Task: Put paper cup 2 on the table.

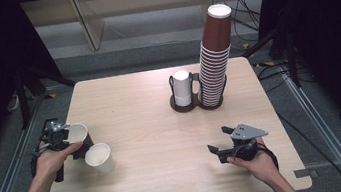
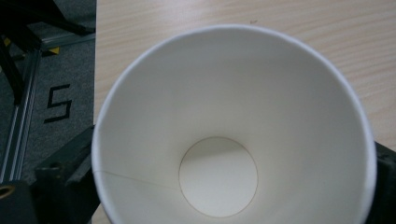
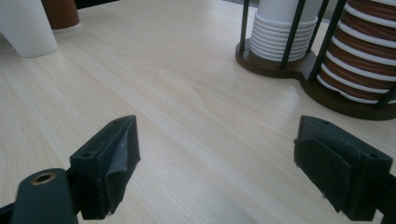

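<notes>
A brown paper cup (image 1: 79,134) with a white inside stands at the table's left edge. My left gripper (image 1: 71,137) has its jaws on either side of it. In the left gripper view I look down into this cup (image 2: 233,116); the black fingers (image 2: 65,182) flank it without visibly squeezing it, and the rim stays round. A white paper cup (image 1: 99,158) stands upright just right of it, free. My right gripper (image 1: 217,139) hovers low over the front right of the table, open and empty (image 3: 215,154).
A dark two-ring cup holder (image 1: 197,103) stands at the back centre-right. It holds a short stack of white cups (image 1: 182,88) and a tall, leaning stack of brown cups (image 1: 216,59). Bare wood lies between the two hands.
</notes>
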Available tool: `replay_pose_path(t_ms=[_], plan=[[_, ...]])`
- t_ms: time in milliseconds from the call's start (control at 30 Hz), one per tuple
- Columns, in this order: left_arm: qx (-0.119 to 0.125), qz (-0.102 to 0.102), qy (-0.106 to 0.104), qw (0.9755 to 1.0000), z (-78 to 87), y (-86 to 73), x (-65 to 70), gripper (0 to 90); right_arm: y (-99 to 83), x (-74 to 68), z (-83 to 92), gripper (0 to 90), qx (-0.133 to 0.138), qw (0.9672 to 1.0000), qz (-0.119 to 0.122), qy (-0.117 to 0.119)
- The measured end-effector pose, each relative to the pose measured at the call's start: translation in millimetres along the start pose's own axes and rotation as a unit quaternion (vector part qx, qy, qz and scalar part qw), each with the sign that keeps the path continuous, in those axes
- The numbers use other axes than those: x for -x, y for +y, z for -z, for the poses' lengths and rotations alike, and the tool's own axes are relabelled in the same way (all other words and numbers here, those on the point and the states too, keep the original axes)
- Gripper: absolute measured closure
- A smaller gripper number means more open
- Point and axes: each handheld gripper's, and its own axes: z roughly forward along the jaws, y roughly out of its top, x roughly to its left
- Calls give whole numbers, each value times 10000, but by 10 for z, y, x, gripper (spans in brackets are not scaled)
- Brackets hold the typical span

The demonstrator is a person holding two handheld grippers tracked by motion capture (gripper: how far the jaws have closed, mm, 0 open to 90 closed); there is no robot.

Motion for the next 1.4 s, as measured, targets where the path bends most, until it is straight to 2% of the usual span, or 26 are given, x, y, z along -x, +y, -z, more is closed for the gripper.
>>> replay_pose_path(t_ms=[167, 267, 433, 467, 500, 533, 667, 800, 1033, 1167, 1233, 1300, 1333, 1367, 1400], plan=[[115, 32, -52, 9999, 47, 17, 0, 0, -2, 4, -5, 152, 13, 10000, 46, -8], [210, -9, -138, 9997, 89, 23, 17, 0, -4, -2, -5, 152, 3, 10000, 0, -9], [337, -100, -157, 9993, 161, 48, 33, 0, -6, -7, -17, 152, 62, 10000, -9, 25], [438, -36, -167, 9989, 169, 52, 46, 0, -4, -8, -7, 151, 13, 10000, -4, -4], [409, -129, -173, 9989, 196, 60, 37, 0, -2, -1, -2, 152, -9, 10000, 36, -2], [481, -60, -197, 9986, 200, 62, 49, 0, -4, -1, -7, 151, 16, 10000, 29, 5], [564, -46, -200, 9982, 273, 82, 34, 0, -6, -5, -18, 152, 70, 10000, -16, 18], [760, -40, -245, 9968, 354, 95, 50, 0, -5, -6, -9, 152, -8, 10000, 1, 8], [953, -66, -281, 9950, 435, 80, 80, 0, -4, -10, -2, 152, -30, 10000, -5, 12], [1212, 18, -278, 9922, 494, 12, 100, 0, -12, -16, 1, 152, -48, 10000, -69, 44], [1327, 34, -254, 9908, 523, -36, 104, 0, -14, -22, 9, 152, -115, 9997, -185, 49], [1461, 82, -261, 9889, 545, -103, 111, 0, -17, 5, -1, 152, -27, 10000, 31, -8], [1597, 123, -251, 9868, 555, -152, 121, 0, -18, -2, 0, 152, -54, 10000, -13, 23], [1654, 132, -252, 9858, 565, -184, 128, 0, -21, -16, -4, 152, -89, 9999, -106, 100], [1731, 152, -248, 9845, 575, -226, 138, 0, -22, -12, -5, 152, -37, 10000, -46, 38]])
